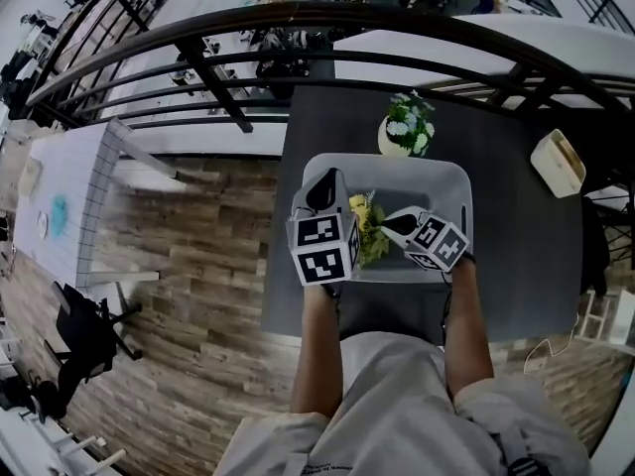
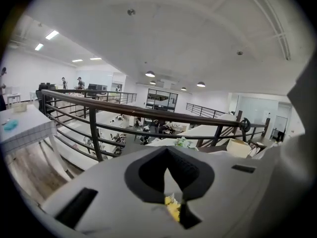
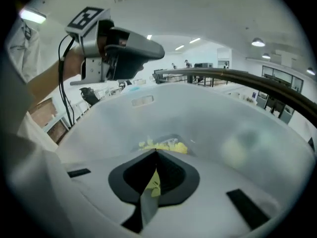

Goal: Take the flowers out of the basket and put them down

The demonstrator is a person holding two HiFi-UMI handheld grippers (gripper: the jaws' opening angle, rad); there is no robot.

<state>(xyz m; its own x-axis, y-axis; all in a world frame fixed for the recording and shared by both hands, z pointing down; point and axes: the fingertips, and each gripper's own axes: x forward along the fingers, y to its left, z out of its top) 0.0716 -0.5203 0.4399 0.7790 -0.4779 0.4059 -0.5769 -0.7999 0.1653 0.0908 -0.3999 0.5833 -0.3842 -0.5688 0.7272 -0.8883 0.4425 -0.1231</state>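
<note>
A small bunch of yellow flowers (image 1: 365, 228) with green leaves lies in the front part of the grey basket (image 1: 437, 167) on the dark table. My right gripper (image 1: 385, 224) points down into the basket, its jaws shut on a yellow-green bit of the flowers (image 3: 152, 182); more yellow blooms (image 3: 163, 145) show just past its tips (image 3: 156, 152). My left gripper (image 1: 322, 188) hovers over the basket's left side with its jaws together and nothing seen at their tips (image 2: 167, 148). A scrap of yellow flower (image 2: 173, 209) shows low in its jaw gap. In the right gripper view the left gripper (image 3: 161, 51) hangs above the basket wall (image 3: 208, 118).
A white vase of white flowers and greenery (image 1: 405, 127) stands on the table (image 1: 516, 246) just behind the basket. A beige box (image 1: 559, 162) sits at the table's right edge. A dark railing (image 1: 298, 18) runs along the table's far side. Wooden floor lies to the left.
</note>
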